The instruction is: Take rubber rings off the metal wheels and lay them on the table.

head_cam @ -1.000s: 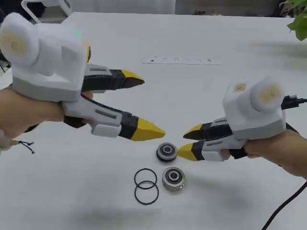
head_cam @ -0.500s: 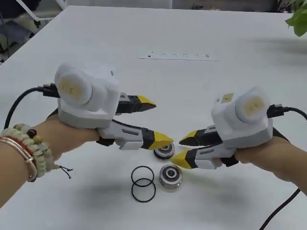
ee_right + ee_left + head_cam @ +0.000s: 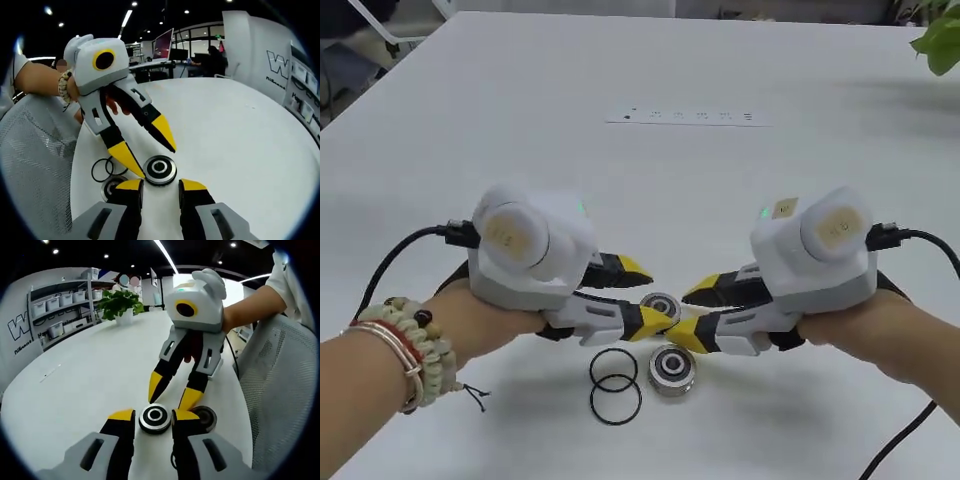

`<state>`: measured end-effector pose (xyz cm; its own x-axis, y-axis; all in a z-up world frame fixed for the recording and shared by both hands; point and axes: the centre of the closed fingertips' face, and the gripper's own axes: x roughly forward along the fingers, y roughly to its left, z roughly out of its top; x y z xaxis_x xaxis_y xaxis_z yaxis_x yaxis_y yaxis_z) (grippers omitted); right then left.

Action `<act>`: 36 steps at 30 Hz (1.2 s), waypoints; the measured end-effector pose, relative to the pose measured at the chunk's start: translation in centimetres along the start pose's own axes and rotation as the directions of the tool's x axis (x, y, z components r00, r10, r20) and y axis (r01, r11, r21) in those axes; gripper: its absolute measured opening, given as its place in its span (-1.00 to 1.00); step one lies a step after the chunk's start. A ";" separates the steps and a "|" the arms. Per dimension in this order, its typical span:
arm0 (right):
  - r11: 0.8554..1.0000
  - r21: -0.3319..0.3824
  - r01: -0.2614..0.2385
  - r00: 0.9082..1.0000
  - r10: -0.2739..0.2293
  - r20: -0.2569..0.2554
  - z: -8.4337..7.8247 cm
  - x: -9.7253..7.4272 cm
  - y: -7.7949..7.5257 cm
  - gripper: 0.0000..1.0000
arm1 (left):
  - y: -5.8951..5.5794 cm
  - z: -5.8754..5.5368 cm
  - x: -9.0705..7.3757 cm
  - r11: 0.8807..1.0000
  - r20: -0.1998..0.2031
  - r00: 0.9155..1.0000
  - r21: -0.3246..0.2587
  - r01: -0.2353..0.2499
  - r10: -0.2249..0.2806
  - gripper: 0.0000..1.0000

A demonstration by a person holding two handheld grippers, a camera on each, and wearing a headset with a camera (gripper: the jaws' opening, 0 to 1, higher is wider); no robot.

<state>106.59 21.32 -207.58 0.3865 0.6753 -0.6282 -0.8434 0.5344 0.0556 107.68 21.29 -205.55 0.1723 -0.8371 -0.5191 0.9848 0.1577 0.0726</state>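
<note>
A: What's nearest?
B: Two rubber rings (image 3: 615,385), overlapping on the table (image 3: 840,140), on the near side of the dark-rimmed wheel (image 3: 662,306); a bare wheel (image 3: 672,368) just beside them.
A: The grippers?
B: Left gripper (image 3: 655,298) and right gripper (image 3: 680,314) flank that dark-rimmed wheel, jaws parted, gripping nothing. Its ring seems still on: next, I'd judge, one clamps, the other peels.
A: Beyond it?
B: A white strip (image 3: 685,117), well apart.

Left gripper (image 3: 657,297) and right gripper (image 3: 680,313) face each other tip to tip near the table's (image 3: 770,60) front edge, jaws parted.
</note>
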 end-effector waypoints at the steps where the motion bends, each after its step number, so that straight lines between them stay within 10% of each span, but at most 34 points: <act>1: 1.000 -0.004 -0.001 1.000 0.001 -0.002 0.0 0.0 0.1 -0.47 | 0.0 -0.1 0.0 1.000 -0.002 1.000 -0.003 0.000 0.000 -0.53; 21: 0.998 0.055 0.000 0.999 -0.002 0.033 0.3 0.4 0.0 -0.52 | -0.1 -0.4 0.3 0.998 0.008 1.000 -0.068 -0.015 0.016 -0.84; 36: 0.998 -0.055 -0.012 1.000 0.012 -0.001 0.0 -0.1 0.1 -0.71 | -0.3 -0.4 0.2 0.997 0.014 1.000 -0.075 -0.027 0.028 -0.84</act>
<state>106.50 21.33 -207.54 0.3763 0.6810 -0.6283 -0.8670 0.4980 0.0205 107.43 21.25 -206.00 0.2001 -0.8398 -0.5047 0.9755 0.2191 0.0221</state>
